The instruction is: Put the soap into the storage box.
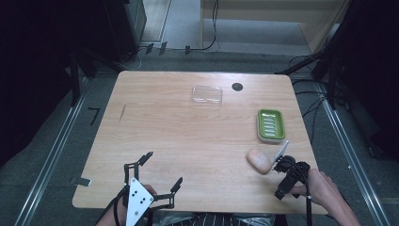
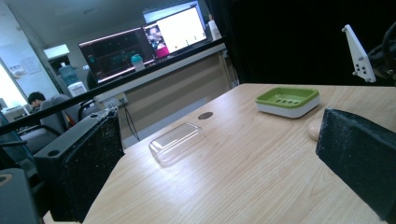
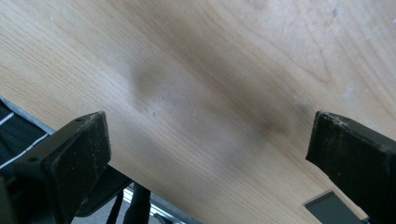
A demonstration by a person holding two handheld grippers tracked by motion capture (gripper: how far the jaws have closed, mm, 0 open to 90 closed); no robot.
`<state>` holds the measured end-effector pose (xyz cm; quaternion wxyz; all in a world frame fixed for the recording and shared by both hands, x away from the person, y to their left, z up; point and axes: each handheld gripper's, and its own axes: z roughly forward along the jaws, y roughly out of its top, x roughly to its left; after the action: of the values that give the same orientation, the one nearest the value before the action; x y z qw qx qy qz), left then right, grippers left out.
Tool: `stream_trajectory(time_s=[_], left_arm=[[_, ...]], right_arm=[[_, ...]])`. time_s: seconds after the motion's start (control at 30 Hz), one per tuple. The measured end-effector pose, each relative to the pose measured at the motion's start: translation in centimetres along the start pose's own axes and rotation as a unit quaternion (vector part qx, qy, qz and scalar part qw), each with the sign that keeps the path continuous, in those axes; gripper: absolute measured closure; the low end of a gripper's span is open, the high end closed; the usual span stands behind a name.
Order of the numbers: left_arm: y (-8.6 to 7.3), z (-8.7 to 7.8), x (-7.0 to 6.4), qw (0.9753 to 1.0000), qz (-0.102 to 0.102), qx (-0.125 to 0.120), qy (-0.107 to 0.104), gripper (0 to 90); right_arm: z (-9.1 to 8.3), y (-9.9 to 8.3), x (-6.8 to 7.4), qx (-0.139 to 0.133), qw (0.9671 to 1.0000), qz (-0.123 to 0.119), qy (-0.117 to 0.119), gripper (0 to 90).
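Showing monitors beyond soap dish

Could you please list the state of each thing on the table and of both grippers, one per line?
soap bar: lying on the bare table, outside the dish, next to the right gripper.
green soap dish: upright, empty.
clear lid: off the dish, lying apart near the far edge.
left gripper: open, holding nothing.
right gripper: open, nothing between its jaws, pointing down at the table.
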<state>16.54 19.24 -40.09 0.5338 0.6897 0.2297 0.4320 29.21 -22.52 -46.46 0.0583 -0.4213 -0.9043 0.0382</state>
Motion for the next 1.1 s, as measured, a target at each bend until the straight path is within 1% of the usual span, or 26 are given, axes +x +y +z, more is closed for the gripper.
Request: stream_trajectory(time_s=[0.03,0.13,0.17,0.23,0.3,0.33,0.4,0.43,0.47,0.5,0.57,0.6,0.63,0.7,0.73,0.83,0.9,1.1], left_arm=[[0.0,0.0,0.0,1.0000,0.000,0.000,0.000,1.1],[0.0,-0.1,0.0,1.0000,-0.002,0.000,0.003,1.1],[0.0,-0.1,0.1,1.0000,-0.002,0.000,0.003,1.1],[0.0,-0.1,0.0,1.0000,-0.005,-0.002,0.004,1.1],[0.1,0.1,-0.1,1.0000,0.002,-0.001,-0.003,1.1],[0.0,0.1,-0.1,1.0000,0.003,0.000,-0.004,1.1],[0.0,0.1,0.0,1.0000,0.003,0.000,-0.003,1.1],[0.0,0.1,0.0,1.0000,-0.001,-0.001,-0.001,1.1],[0.0,0.2,0.0,1.0000,-0.004,-0.002,-0.001,1.1],[0.0,0.2,0.0,1.0000,-0.004,-0.002,-0.001,1.1],[0.0,0.2,0.0,1.0000,-0.001,0.000,-0.004,1.1],[0.0,0.3,0.0,1.0000,0.001,0.000,-0.005,1.1],[0.0,0.3,0.0,1.0000,-0.001,0.000,-0.004,1.1],[0.0,0.3,0.0,1.0000,-0.004,-0.002,-0.003,1.1],[0.0,0.3,0.0,1.0000,-0.003,-0.002,-0.003,1.1],[0.0,0.3,0.0,1.0000,0.000,0.000,-0.004,1.1],[0.0,0.3,0.0,1.0000,-0.002,-0.001,-0.004,1.1],[0.0,0.3,0.0,1.0000,-0.003,-0.001,-0.003,1.1]], right_arm=[[-0.1,0.1,0.0,0.001,1.0000,-0.004,-0.003,0.0],[-0.3,0.2,0.1,-0.002,1.0000,-0.003,-0.005,0.0],[-0.5,0.4,0.1,-0.004,0.9999,-0.008,-0.006,0.0],[-0.9,0.6,0.2,-0.012,0.9999,-0.007,-0.008,0.0],[-1.0,0.7,0.3,-0.011,0.9999,-0.008,-0.009,0.0],[-1.3,0.9,0.4,-0.015,0.9998,-0.011,-0.010,0.0],[-1.5,1.2,0.6,-0.016,0.9997,-0.016,-0.011,0.0],[-1.5,1.2,0.6,-0.016,0.9997,-0.016,-0.011,0.0],[-1.8,1.6,0.7,-0.016,0.9997,-0.015,-0.009,0.0],[-1.8,1.6,0.7,-0.016,0.9997,-0.015,-0.009,0.0],[-1.9,2.2,0.7,-0.021,0.9995,-0.019,-0.009,0.0],[-1.9,2.2,0.7,-0.021,0.9995,-0.019,-0.009,0.0],[-2.1,2.5,0.8,-0.021,0.9995,-0.020,-0.012,0.0],[-2.2,2.6,0.8,-0.021,0.9995,-0.020,-0.013,0.0],[-2.2,2.8,0.8,-0.023,0.9994,-0.023,-0.012,0.0],[-2.4,3.3,0.9,-0.023,0.9993,-0.026,-0.014,0.0],[-2.5,3.6,1.0,-0.021,0.9993,-0.026,-0.015,0.0],[-2.7,4.9,1.3,-0.026,0.9989,-0.038,-0.013,0.0]])
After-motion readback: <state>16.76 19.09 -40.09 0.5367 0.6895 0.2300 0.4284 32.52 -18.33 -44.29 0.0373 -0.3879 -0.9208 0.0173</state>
